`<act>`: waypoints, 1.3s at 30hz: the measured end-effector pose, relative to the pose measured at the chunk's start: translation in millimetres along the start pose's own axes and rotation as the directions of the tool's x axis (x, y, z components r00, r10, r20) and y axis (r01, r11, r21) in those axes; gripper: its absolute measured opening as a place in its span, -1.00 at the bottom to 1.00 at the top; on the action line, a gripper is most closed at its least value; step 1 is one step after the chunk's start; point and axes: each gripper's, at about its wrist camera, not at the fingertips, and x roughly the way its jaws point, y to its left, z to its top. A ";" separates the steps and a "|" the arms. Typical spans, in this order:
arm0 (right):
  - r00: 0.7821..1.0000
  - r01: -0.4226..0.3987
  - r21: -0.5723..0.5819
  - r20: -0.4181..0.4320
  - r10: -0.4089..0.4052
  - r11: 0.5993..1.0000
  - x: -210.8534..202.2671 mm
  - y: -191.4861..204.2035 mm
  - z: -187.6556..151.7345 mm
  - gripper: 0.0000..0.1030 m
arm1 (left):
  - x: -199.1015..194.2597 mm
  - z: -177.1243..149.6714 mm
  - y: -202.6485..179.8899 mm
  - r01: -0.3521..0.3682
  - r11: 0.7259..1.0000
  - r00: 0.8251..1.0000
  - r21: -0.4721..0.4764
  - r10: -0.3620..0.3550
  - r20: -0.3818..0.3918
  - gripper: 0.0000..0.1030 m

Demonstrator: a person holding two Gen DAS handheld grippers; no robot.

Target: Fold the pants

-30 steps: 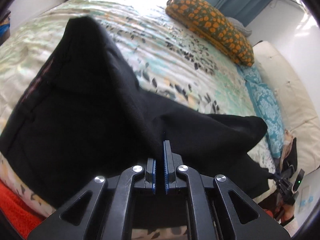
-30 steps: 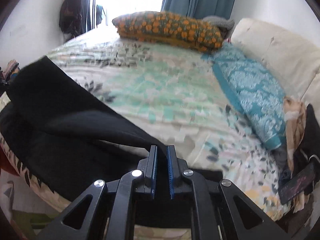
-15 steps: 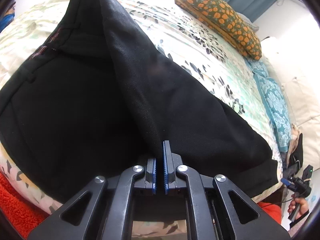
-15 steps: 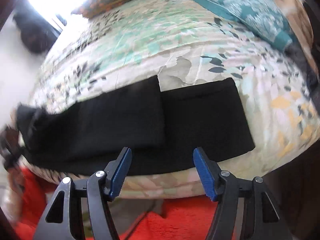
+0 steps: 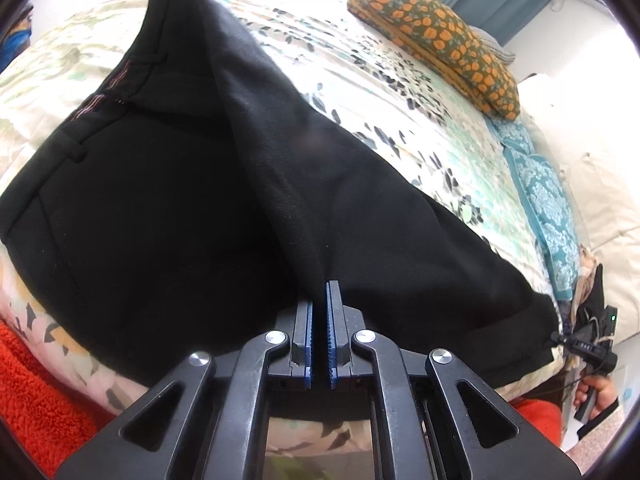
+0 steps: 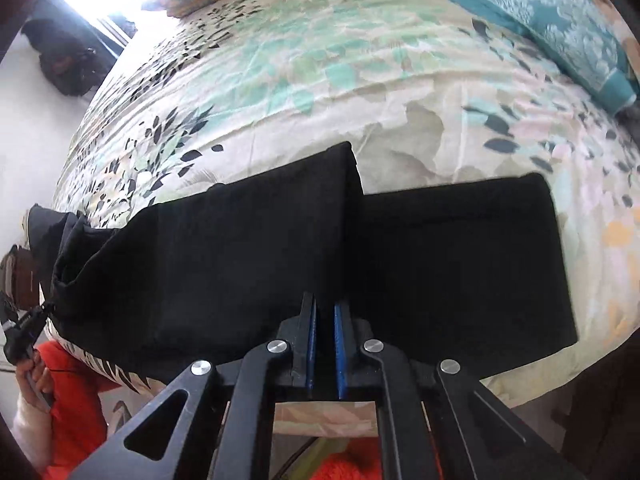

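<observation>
Black pants (image 5: pixel 168 216) lie along the near edge of a floral bed (image 5: pixel 360 60), waistband at the left. My left gripper (image 5: pixel 319 300) is shut on a raised fold of the pants near the crotch. In the right wrist view the pants (image 6: pixel 240 248) show one leg folded over the other, with the lower leg (image 6: pixel 460 256) stretching right. My right gripper (image 6: pixel 325 320) is shut on the near edge of the pants where the legs overlap.
An orange-patterned pillow (image 5: pixel 436 36) and a teal pillow (image 5: pixel 548 216) lie at the far side of the bed. A cream headboard (image 5: pixel 600 208) is on the right. A red-orange rug (image 5: pixel 36 392) lies below the bed edge.
My right gripper let go of the leg, opened wide, then dropped to the near edge of the pants and shut on it. My left gripper kept its hold.
</observation>
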 end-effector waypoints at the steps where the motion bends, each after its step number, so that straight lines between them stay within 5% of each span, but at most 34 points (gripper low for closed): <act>1: 1.000 0.021 -0.013 0.016 -0.021 1.000 -9.9 -3.4 0.0 -0.86 | -1.9 -5.1 -9.1 0.012 1.000 1.000 0.023 -0.012 -0.004 -0.91; 8: 0.970 0.243 0.098 -0.006 -0.244 0.965 -14.7 -83.7 -22.3 -0.85 | 32.1 -48.7 -58.6 0.068 0.992 0.985 0.106 -0.050 -0.163 -0.90; 26: 0.936 0.321 0.202 0.083 -0.343 0.925 -18.1 -108.7 -35.7 -0.83 | 42.7 -59.4 -72.0 0.082 0.982 0.973 0.172 -0.042 -0.228 -0.88; 30: 0.931 0.346 0.207 0.041 -0.362 0.915 -6.6 -112.3 -34.5 -0.77 | 46.6 -63.3 -70.8 0.061 0.980 0.964 0.191 -0.008 -0.267 -0.67; 32: 0.927 0.361 0.176 0.037 -0.373 0.916 -4.9 -106.8 -31.9 -0.42 | 36.6 -65.8 -69.1 0.063 0.977 0.961 0.202 -0.005 -0.276 -0.37; 33: 0.925 0.366 0.161 0.044 -0.377 0.916 -6.0 -103.1 -31.2 0.15 | 28.1 -65.7 -67.4 0.070 0.977 0.962 0.200 -0.013 -0.273 -0.20; 34: 0.917 0.384 0.154 0.051 -0.395 0.910 -8.5 -99.9 -31.5 0.53 | 16.8 -63.5 -64.1 0.082 0.979 0.965 0.188 -0.031 -0.261 -0.14; 37: 0.861 0.458 0.180 0.153 -0.485 0.871 -33.3 -87.9 -35.5 0.53 | -19.9 -42.6 -44.7 0.096 0.984 0.985 0.151 -0.072 -0.157 0.13; 39: 0.834 0.474 0.191 0.215 -0.508 0.859 -51.0 -71.5 -35.3 0.54 | -36.4 -18.7 -27.0 0.011 0.987 0.999 0.163 -0.005 -0.038 0.26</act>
